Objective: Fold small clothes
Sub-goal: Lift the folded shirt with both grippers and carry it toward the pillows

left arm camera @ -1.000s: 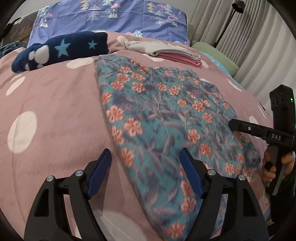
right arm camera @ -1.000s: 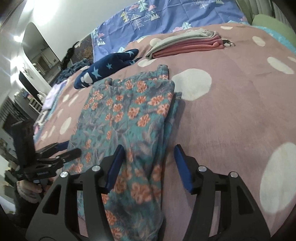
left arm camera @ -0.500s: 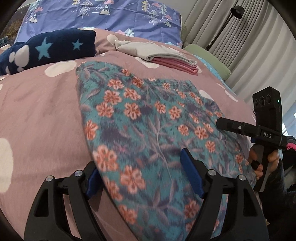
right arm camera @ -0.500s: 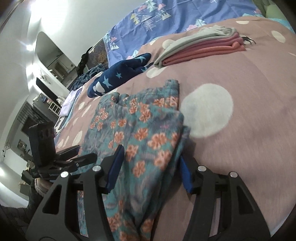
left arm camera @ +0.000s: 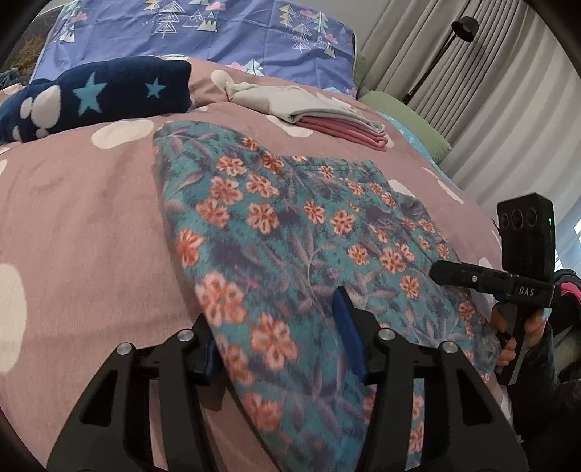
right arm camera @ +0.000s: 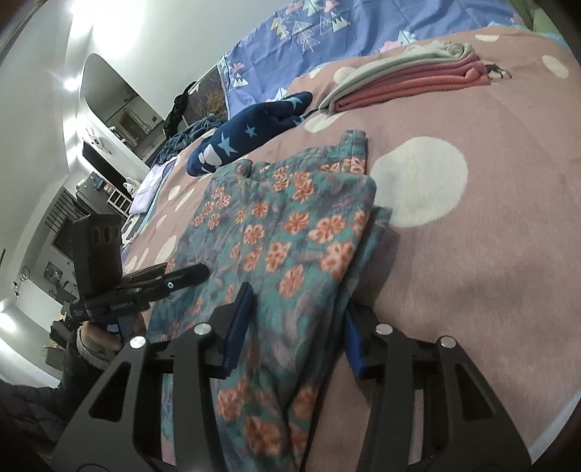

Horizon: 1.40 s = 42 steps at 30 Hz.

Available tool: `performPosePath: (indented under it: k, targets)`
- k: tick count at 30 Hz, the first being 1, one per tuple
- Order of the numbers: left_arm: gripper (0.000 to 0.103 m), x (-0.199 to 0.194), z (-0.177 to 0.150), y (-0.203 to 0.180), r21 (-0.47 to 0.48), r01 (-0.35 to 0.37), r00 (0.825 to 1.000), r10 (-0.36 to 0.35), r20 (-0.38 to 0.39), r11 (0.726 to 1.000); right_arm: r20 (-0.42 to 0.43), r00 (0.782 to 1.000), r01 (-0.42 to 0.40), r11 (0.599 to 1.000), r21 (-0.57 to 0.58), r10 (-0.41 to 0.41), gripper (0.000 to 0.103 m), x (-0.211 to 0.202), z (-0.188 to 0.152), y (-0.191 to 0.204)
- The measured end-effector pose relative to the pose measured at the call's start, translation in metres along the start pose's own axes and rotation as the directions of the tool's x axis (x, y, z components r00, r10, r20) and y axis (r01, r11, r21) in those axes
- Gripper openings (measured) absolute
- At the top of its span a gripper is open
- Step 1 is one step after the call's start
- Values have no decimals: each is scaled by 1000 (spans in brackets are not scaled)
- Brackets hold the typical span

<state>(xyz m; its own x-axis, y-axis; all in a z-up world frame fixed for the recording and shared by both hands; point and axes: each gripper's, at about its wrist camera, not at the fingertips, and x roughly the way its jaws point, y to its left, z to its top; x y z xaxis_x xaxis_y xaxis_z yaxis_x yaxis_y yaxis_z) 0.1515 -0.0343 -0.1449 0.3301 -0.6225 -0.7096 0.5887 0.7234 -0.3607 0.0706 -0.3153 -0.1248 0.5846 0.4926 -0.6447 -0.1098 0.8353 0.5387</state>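
Note:
A teal garment with orange flowers lies flat, folded lengthwise, on the pink dotted bedcover. My left gripper straddles its near left edge. One blue pad is tucked under the cloth and the other rests on top, and the jaws are closing with the cloth still loose between them. In the right wrist view my right gripper straddles the near right edge of the garment in the same way, also closing. Each view shows the other gripper held in a hand: the right gripper and the left gripper.
A folded stack of grey and pink clothes sits beyond the garment. A navy item with stars lies at the far left. Behind them are a blue patterned pillow, a green cushion, curtains and a floor lamp.
Both grippers slid forward until the garment's near edge lay between their pads. Both pairs of jaws have narrowed around the cloth.

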Motion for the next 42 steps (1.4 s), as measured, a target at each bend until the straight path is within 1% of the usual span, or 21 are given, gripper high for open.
performPosePath:
  k: [3,5,7,9,10,11,12,15,18,20,22,27,30,32,33,35,37,38,39,41,42]
  targets:
    - [54,12,12,-2,22,-7,1000,7,-13,1000,-23,999,25,999,-37,-25,40,19,14,2]
    - [53,15,17,-3,27,-17,1000,17,-15,999,-26,999,35,999,-30,-36,31,24,19,2]
    - [52,15,18,-9,56,-50,999,51,-13,997,-8,998,57,997,-43,-57,25,20,16,6]
    - [43,10,17,-17,99,-77,997,77,5,992,34,994,102,992,-74,-100,22,11,12,19]
    - [35,5,17,-23,124,-92,996,90,22,988,53,993,114,990,-86,-110,20,6,11,24]
    - [25,0,19,-26,135,-99,995,95,38,986,77,990,125,987,-100,-118,19,0,10,32]
    - [19,-8,22,-30,138,-95,994,88,57,986,107,987,136,984,-119,-123,19,-8,9,41]
    - [17,-29,28,-44,158,-92,992,76,104,983,200,970,179,966,-188,-140,18,-36,5,69]
    - [16,-51,33,-72,226,-112,983,75,167,968,310,937,244,939,-242,-164,18,-68,0,94]
    - [16,-66,38,-95,268,-111,976,54,210,957,378,909,285,923,-259,-174,18,-92,-3,106]
    - [16,-76,44,-116,307,-111,971,36,238,945,417,890,308,916,-258,-182,18,-112,-5,108]
    - [16,-88,62,-170,413,-117,960,-3,279,903,515,826,387,895,-221,-229,18,-169,-9,101]
    - [16,-83,73,-210,489,-128,955,-27,296,863,567,777,441,879,-181,-273,18,-204,-10,88]
    - [17,-74,82,-240,536,-143,952,-32,303,832,585,752,474,866,-161,-303,18,-219,-8,79]
    - [17,-69,85,-251,550,-147,953,-32,302,822,595,733,499,855,-141,-330,18,-230,-6,71]
    - [17,-55,92,-278,583,-152,954,-35,297,798,603,706,536,837,-112,-371,18,-242,-2,59]
    - [17,-40,101,-302,612,-152,956,-43,291,776,606,672,581,810,-74,-427,18,-255,6,39]
    - [17,-35,106,-311,625,-151,956,-47,288,766,606,650,605,795,-48,-458,18,-263,11,26]
    - [17,-29,112,-320,637,-150,957,-51,287,756,606,635,616,788,-23,-479,18,-270,16,15]
    - [17,-11,128,-342,660,-143,957,-67,281,737,605,614,623,782,21,-506,18,-282,24,-4]
    - [17,-4,135,-349,666,-142,957,-70,280,732,607,596,629,776,54,-525,18,-291,32,-19]
